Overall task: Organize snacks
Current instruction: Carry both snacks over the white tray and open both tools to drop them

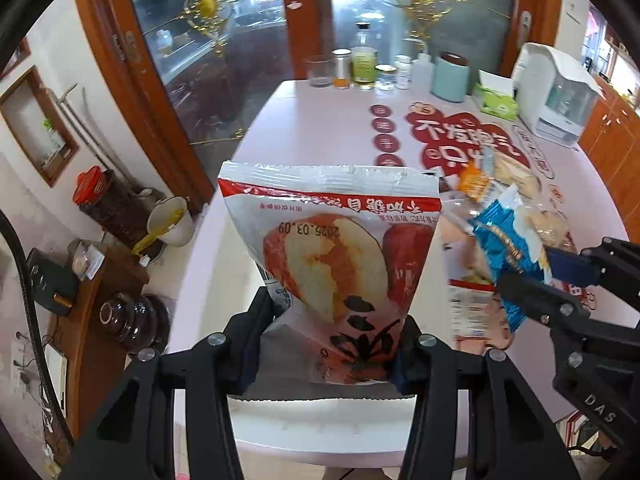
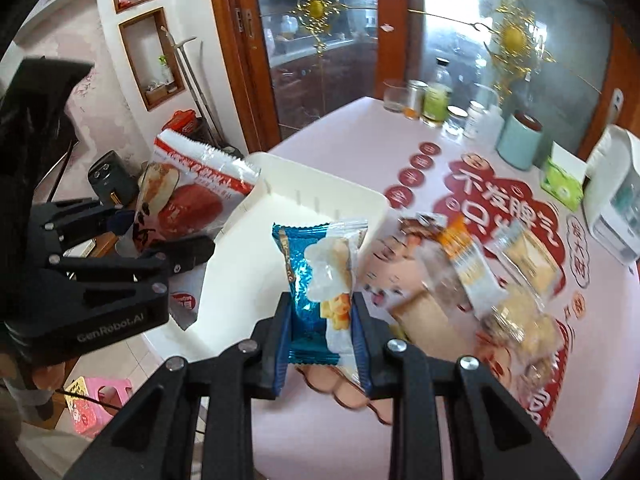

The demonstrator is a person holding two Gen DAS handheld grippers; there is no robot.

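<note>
Pink worktop, large red printed mat. White bin at worktop's left edge: landmark and likely destination for snacks.

Left tongs pinching big red-and-white snack bag by bottom end, raised just left of bin, probably for lowering in.

Right tongs pinching small blue snack packet upright, over bin's near corner.

Loose wrapped snacks scattered right of bin, not yet sorted.

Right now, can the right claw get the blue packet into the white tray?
Probably yes. The right claw holds the blue packet just short of the white tray; the tray's near side looks unobstructed, and the left claw's red bag sits off to one side.
</note>
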